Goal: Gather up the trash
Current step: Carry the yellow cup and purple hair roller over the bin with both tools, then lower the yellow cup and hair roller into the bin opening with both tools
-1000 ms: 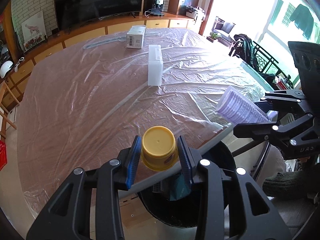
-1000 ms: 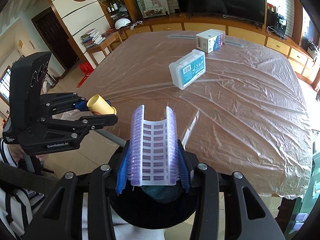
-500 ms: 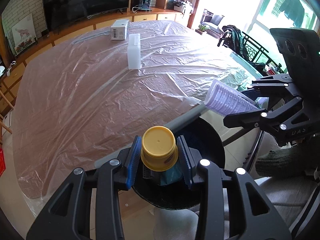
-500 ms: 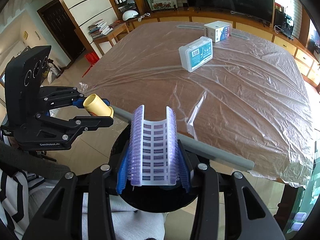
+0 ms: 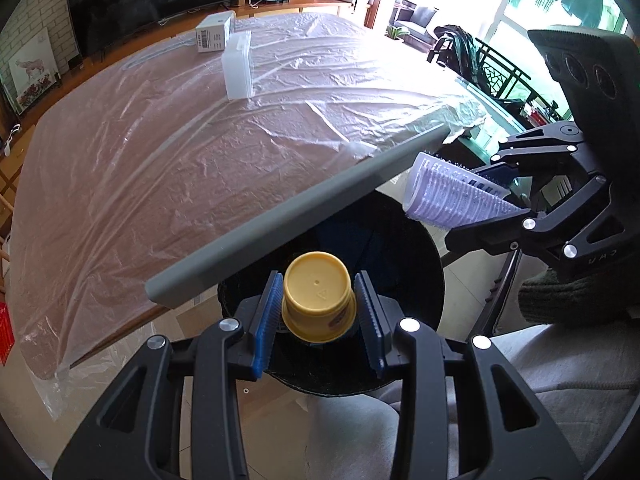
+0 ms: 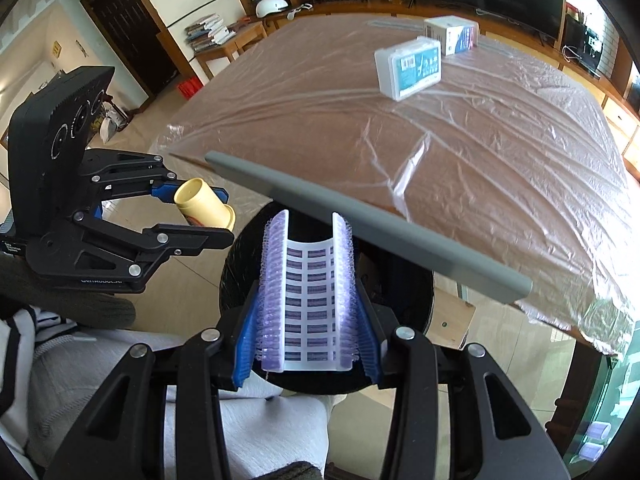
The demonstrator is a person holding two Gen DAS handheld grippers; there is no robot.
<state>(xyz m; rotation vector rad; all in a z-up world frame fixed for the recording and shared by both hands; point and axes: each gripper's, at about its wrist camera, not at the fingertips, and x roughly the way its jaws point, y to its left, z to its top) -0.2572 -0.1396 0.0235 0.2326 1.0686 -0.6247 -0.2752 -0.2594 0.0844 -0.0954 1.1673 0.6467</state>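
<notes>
While both hands have moved back from the table, the left gripper [image 5: 318,306] still squeezes the small yellow plastic bottle [image 5: 319,295] over the round black bin [image 5: 424,256]; the right gripper [image 6: 308,338] still squeezes the bent purple-and-white plastic strip [image 6: 310,292] above it too.

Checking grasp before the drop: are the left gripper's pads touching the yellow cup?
Touching. In the left wrist view both blue pads of the left gripper press against the sides of the yellow cup, held over the black bin; no gap shows.
</notes>
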